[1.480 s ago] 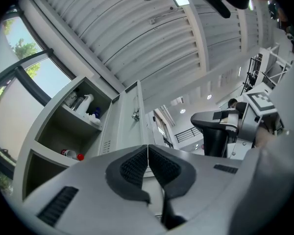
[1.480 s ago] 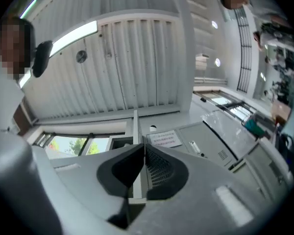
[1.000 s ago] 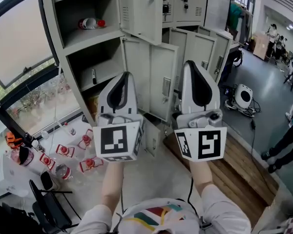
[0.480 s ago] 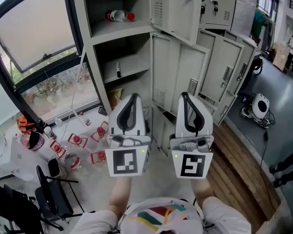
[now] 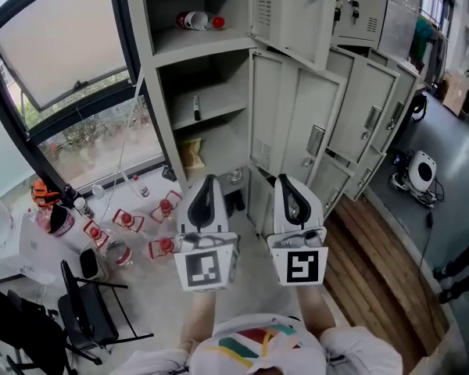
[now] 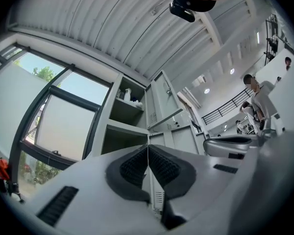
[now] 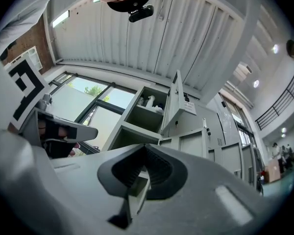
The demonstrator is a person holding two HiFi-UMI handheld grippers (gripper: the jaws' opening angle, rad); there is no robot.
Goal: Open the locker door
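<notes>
A person holds the left tool (image 5: 207, 186) and right tool (image 5: 291, 186) side by side, each with its jaws pressed together on nothing. Beyond them, the grey locker door (image 5: 285, 119) stands swung open from the locker bank (image 5: 158, 84), with shelves showing to its left.

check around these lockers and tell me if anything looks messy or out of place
Yes: red-capped bottles lie scattered on the floor by the window, left of the lockers. Another bottle lies on its side on the upper shelf, and several locker doors hang open at different angles.
</notes>
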